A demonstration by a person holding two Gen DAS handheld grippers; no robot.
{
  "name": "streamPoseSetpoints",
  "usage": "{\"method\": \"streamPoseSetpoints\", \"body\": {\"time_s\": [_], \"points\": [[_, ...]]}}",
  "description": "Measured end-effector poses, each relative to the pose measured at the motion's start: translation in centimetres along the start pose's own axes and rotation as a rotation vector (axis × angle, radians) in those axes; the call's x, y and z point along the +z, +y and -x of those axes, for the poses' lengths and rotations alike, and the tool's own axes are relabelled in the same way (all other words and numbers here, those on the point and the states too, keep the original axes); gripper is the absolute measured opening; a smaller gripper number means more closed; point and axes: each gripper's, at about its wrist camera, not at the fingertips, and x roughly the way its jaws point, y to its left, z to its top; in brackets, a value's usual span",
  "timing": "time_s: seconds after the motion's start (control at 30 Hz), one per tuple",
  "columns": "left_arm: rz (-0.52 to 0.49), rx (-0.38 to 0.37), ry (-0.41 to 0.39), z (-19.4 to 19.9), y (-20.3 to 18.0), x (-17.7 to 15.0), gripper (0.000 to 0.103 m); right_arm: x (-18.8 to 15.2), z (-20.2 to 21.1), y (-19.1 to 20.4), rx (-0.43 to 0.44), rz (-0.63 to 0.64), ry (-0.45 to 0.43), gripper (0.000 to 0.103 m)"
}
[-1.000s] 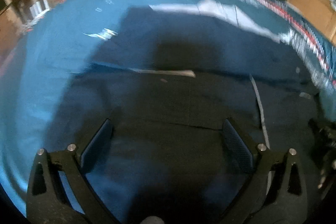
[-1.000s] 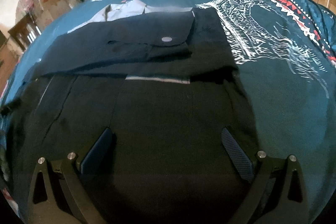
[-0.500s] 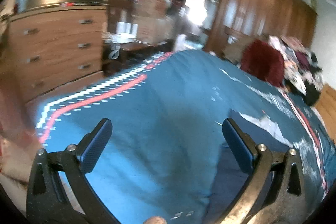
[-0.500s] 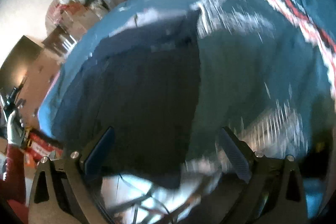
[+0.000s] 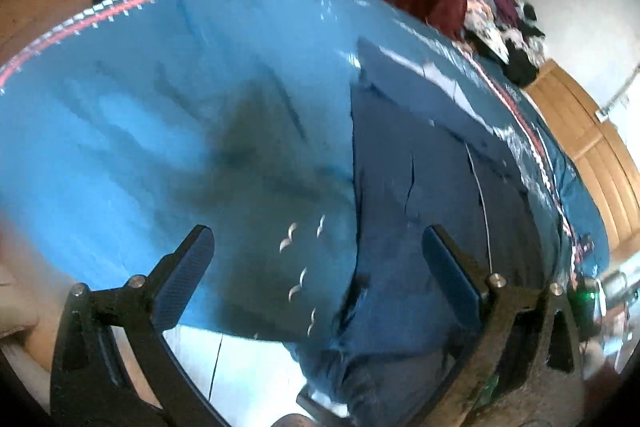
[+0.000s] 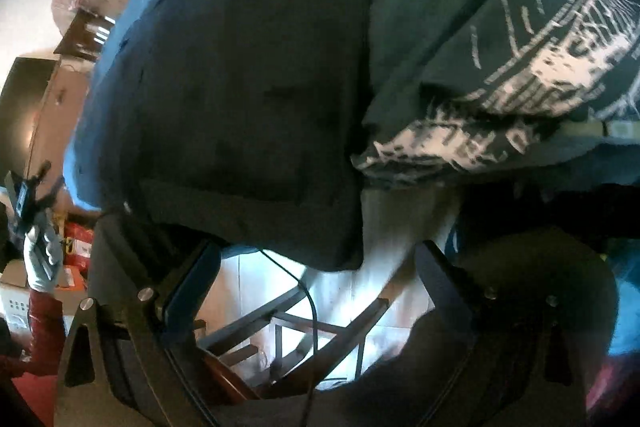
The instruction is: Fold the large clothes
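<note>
My left gripper [image 5: 318,265] is a matte black plastic frame with triangular cut-outs and round silver screw heads at the finger joints — its two fingers [image 5: 186,273] carry dark blue, finely textured pads. My right gripper [image 6: 316,287], at the bottom of its frame, is built the same, black with silver screws and blue pads. At that frame's left edge I wear a pale grey glove [image 6: 38,255] above a shiny red sleeve [image 6: 42,323].

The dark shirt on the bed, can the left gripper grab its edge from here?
Probably yes. The left gripper is open, the dark shirt edge lies just ahead between its fingers, nothing blocking.
</note>
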Motion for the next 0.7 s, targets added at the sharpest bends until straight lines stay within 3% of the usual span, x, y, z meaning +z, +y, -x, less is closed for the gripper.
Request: {"method": "streamPoseSetpoints", "body": {"time_s": [0.2,0.4,0.47,0.5,0.63,0.7], "points": [[0.061,-0.083,0.090,0.2,1.7,-2.2,0.101,1.3,-1.5,-1.1,0.038,-0.053,0.023,0.099],[0.044,-0.119,0.137,0.2,1.5,-4.6,0.101,1.9,-2.2,-1.2,0.055,-0.039,0.043,0.098],[-0.019,-0.160,0.163,0.0,-0.1,-5.0,0.097,1.9,-2.3,-1.0,0.054,-0.026,0.046,0.098],[-0.052,-0.167,0.178,-0.2,-0.7,-5.2,0.089,2.0,-2.4,-0.9,0.054,-0.023,0.046,0.098],[-0.139,-0.141,0.237,-2.0,-2.7,-5.5,0.069,1.9,-2.6,-0.7,0.062,-0.022,0.049,0.096],[-0.155,-0.140,0.244,-2.4,-3.1,-5.6,0.065,2.0,-2.7,-0.7,0.061,-0.024,0.049,0.096]]}}
